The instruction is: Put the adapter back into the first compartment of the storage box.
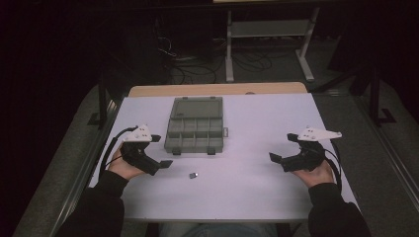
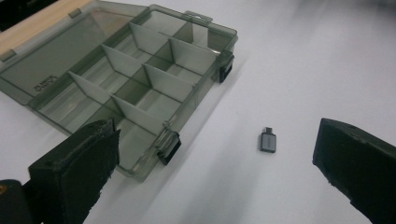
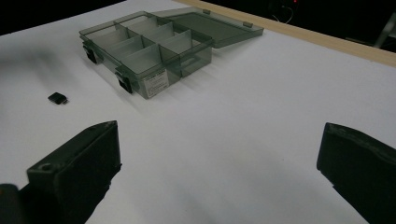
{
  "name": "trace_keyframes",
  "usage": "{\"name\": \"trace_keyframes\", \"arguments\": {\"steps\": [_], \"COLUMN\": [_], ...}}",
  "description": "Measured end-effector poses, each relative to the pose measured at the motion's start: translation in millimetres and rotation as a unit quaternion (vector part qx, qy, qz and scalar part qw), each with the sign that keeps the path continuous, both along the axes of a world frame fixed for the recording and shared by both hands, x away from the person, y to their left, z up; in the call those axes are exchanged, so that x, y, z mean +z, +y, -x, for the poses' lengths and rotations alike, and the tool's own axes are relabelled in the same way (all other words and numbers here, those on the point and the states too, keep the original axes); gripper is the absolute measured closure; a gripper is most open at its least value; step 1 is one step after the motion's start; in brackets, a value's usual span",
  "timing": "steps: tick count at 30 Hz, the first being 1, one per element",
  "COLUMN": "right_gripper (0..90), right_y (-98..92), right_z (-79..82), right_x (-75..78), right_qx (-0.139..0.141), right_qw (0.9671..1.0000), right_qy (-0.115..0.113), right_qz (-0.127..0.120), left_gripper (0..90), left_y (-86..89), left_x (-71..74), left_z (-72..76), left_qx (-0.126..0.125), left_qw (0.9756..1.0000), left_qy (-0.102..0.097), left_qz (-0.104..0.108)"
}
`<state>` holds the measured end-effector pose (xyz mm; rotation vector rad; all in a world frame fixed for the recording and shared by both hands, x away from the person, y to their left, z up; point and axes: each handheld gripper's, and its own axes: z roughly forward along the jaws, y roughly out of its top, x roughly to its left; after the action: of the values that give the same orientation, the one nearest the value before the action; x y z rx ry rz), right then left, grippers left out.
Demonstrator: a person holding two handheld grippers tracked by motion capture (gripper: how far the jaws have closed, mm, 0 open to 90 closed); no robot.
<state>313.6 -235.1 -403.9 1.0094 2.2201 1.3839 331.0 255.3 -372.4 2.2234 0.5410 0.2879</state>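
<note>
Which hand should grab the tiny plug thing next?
Probably the left. The left gripper sits open right beside the small adapter, which lies between its jaws' line of sight; the right gripper is farther off.

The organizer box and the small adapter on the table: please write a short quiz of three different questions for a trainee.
1. True or false: the organizer box has its lid open.
2. Which claw is nearer the small adapter: A) left claw, B) right claw?
3. Fill in: the adapter lies on the ___, outside the box.

Key: 1 true; 2 A; 3 table.
</note>
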Motion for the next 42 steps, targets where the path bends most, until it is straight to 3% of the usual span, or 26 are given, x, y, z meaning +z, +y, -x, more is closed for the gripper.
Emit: {"name": "trace_keyframes", "arguments": {"steps": [8,18,26,35,42], "right_gripper": [0.0,0.0,0.0,0.0,0.0], "right_y": [0.4,0.5,0.8,1.3,1.8], "right_z": [-0.2,-0.4,-0.4,0.1,0.1], "right_x": [-0.3,-0.4,-0.1,0.5,0.5], "right_qx": [0.001,0.003,0.004,0.003,0.005], "right_qw": [1.0,1.0,1.0,1.0,1.0], "right_qy": [-0.001,0.0,0.003,0.003,0.002], "right_qz": [0.002,0.002,0.004,0.005,0.007], "left_gripper": [0.1,0.1,0.2,0.1,0.2], "left_y": [-13.7,-30.1,-48.1,-67.7,-73.3], "left_x": [-6.9,-8.8,-15.5,-27.7,-35.8], "left_z": [-0.3,-1.7,-2.5,-3.4,-1.8], "left_qx": [-0.017,-0.037,-0.053,-0.073,-0.08], "left_qw": [0.9997,0.999,0.9975,0.9942,0.9917], "left_qy": [0.01,0.019,0.027,0.04,0.044], "left_qz": [-0.016,-0.018,-0.039,-0.068,-0.09]}}
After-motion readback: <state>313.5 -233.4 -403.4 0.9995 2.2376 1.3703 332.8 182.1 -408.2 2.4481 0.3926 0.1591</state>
